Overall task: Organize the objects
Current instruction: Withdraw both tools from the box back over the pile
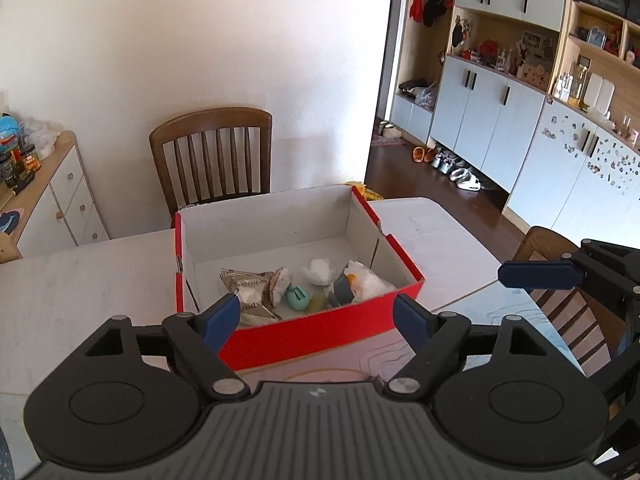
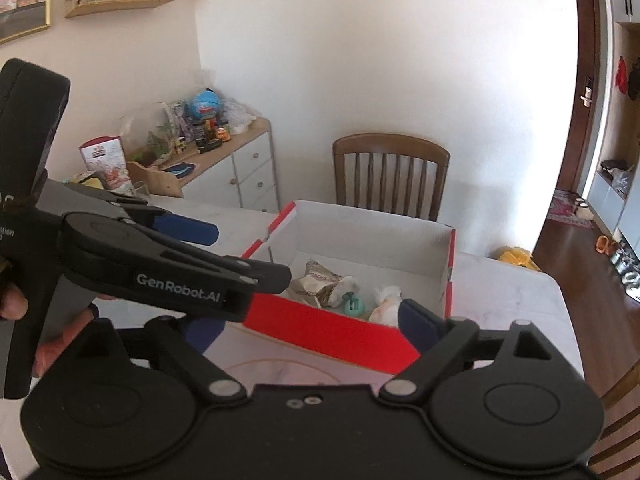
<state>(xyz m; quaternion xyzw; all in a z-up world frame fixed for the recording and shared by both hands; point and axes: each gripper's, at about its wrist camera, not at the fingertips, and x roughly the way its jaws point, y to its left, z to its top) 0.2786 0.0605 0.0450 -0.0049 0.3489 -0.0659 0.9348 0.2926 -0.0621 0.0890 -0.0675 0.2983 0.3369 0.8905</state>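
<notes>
A red cardboard box (image 1: 320, 330) with a white inside stands on the pale table (image 1: 80, 280). In it lie a crumpled foil wrapper (image 1: 246, 286), a teal round object (image 1: 298, 297), white tissue wads (image 1: 320, 270) and a grey and orange item (image 1: 344, 286). My left gripper (image 1: 318, 318) is open and empty, just in front of the box's near wall. My right gripper (image 2: 308, 328) is open and empty, also before the box (image 2: 332, 330). The left gripper body (image 2: 160, 256) crosses the right wrist view. The right gripper's blue finger (image 1: 540, 275) shows at the right of the left wrist view.
A wooden chair (image 1: 212, 156) stands behind the table, another (image 1: 576, 308) at its right edge. A white drawer cabinet (image 2: 240, 168) with toys on top stands at the left wall. Cupboards (image 1: 500, 112) line the far right. A yellow item (image 2: 516, 258) lies beyond the table's far edge.
</notes>
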